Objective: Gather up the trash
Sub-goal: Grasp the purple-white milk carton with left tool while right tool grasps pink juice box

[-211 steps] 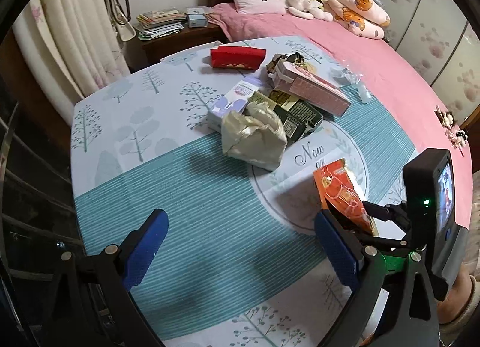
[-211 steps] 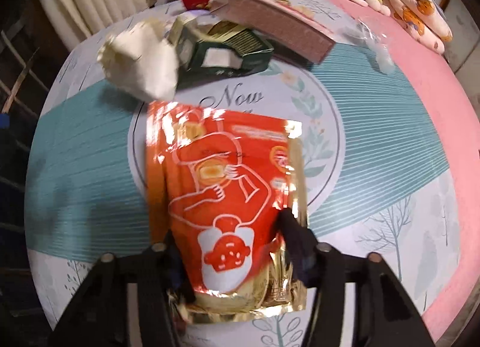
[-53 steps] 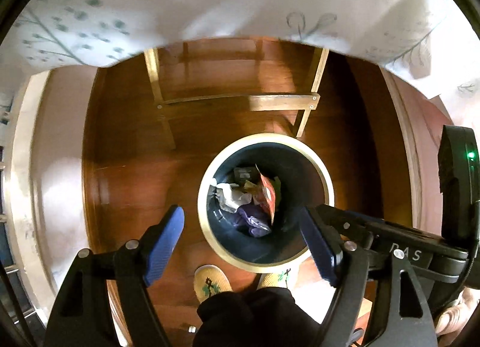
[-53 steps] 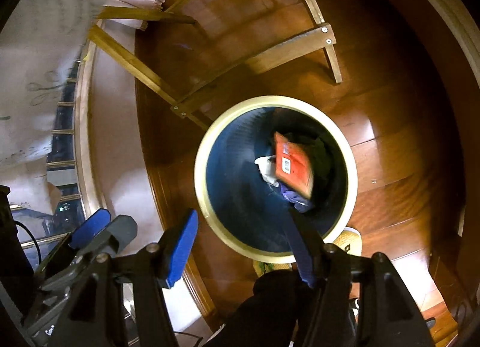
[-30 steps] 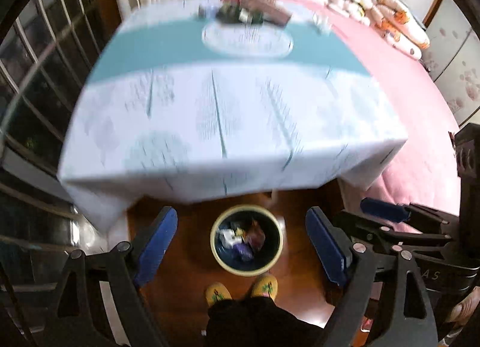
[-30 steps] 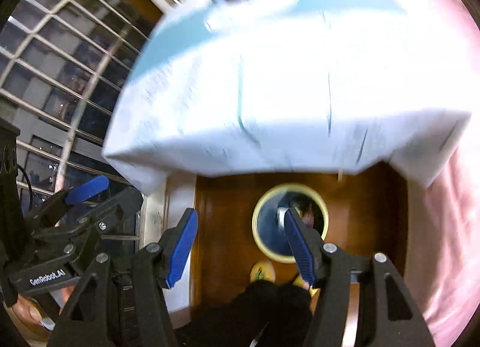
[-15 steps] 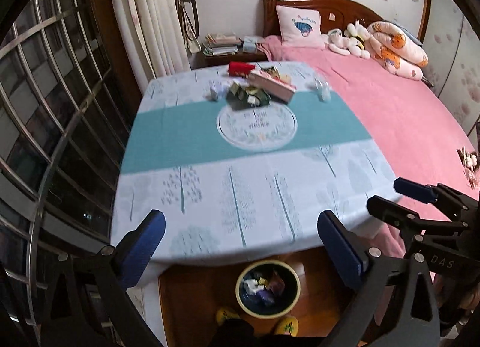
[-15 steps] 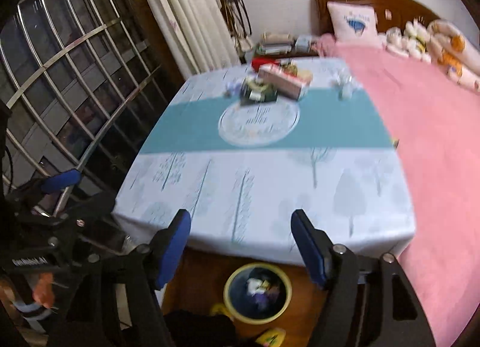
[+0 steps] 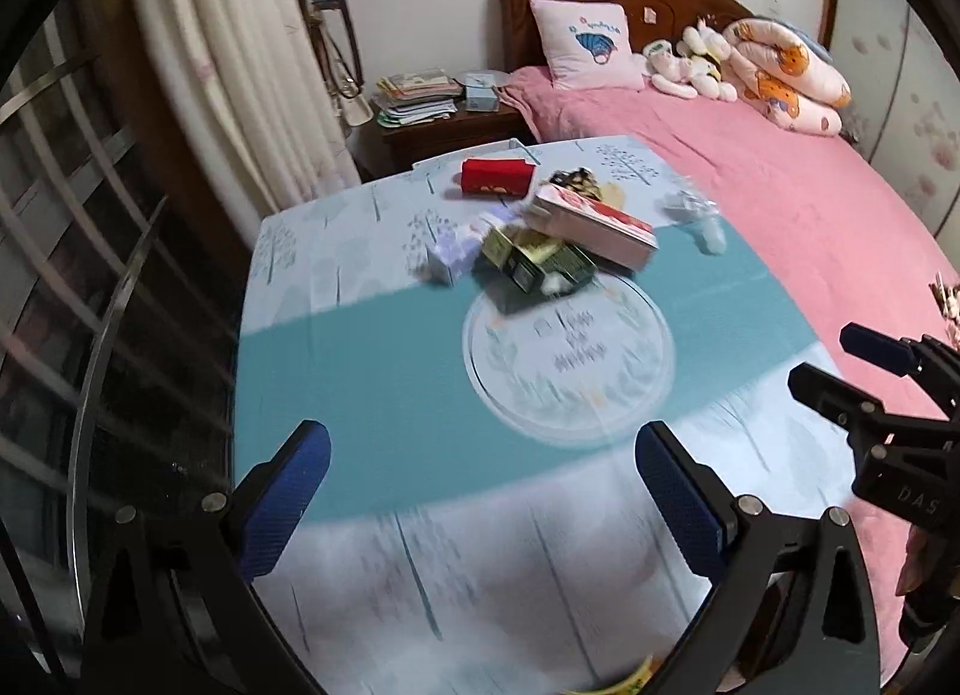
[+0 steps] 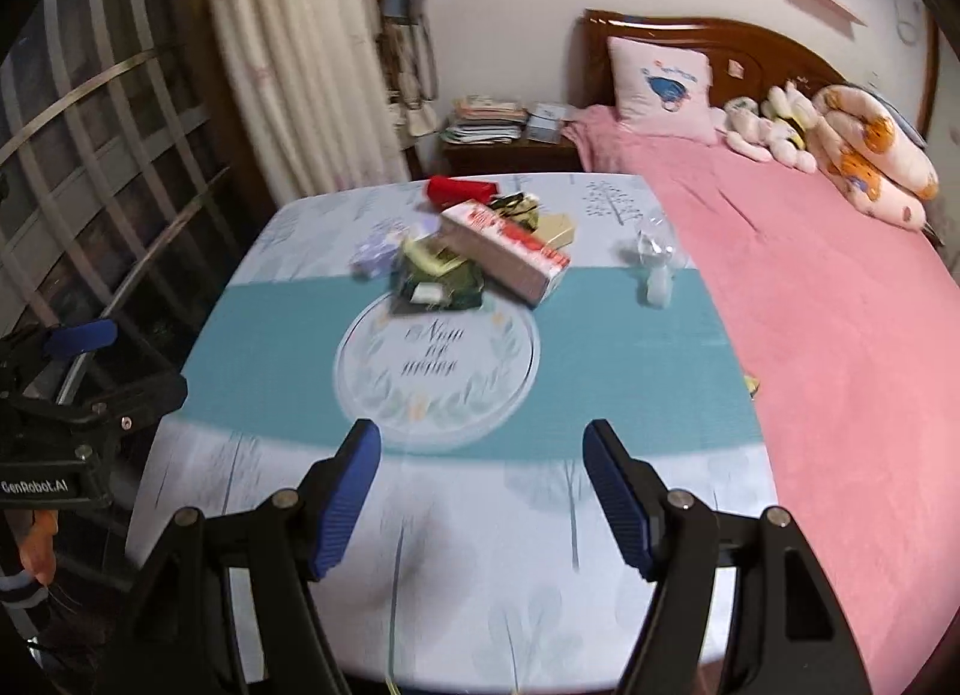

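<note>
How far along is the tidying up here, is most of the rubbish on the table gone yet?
Not yet. Both grippers, left and right, are open and carry nothing. Left on the table: a long pink box, a dark green packet, a red box, a pale carton and clear plastic wrap.

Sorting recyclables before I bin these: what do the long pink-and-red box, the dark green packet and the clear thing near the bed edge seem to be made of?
Long pink-and-red box: looks like printed cardboard, matte, with crisp straight edges.
Dark green packet: probably glossy foil or plastic film; it lies crumpled, though blur hides detail.
Clear thing: see-through, likely thin plastic; whether bottle or wrapper is unclear.
</note>
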Action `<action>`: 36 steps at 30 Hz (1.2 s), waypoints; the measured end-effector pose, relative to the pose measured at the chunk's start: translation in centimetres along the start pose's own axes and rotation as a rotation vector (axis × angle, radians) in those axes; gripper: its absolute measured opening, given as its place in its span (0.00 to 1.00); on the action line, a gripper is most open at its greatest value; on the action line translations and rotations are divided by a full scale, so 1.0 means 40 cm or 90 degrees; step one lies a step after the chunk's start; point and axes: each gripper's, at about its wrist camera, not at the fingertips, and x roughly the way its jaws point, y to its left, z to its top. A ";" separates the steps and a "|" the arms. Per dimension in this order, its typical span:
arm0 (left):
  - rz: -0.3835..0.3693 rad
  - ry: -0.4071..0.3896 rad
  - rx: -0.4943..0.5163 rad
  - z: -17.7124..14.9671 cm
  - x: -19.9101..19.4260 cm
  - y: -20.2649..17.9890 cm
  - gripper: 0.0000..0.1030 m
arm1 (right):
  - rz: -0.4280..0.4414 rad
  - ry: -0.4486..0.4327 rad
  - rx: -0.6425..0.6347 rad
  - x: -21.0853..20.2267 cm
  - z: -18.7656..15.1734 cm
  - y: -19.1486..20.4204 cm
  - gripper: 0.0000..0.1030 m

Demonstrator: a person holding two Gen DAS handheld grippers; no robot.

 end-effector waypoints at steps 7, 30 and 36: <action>-0.029 0.036 0.059 0.193 0.267 0.111 0.98 | -0.057 0.046 -0.020 0.258 0.177 0.033 0.68; -0.101 0.132 0.167 0.329 0.722 0.132 0.98 | -0.159 0.099 -0.182 0.626 0.306 0.102 0.69; -0.137 0.144 0.146 0.344 0.746 0.139 0.82 | -0.141 0.082 -0.151 0.613 0.309 0.082 0.61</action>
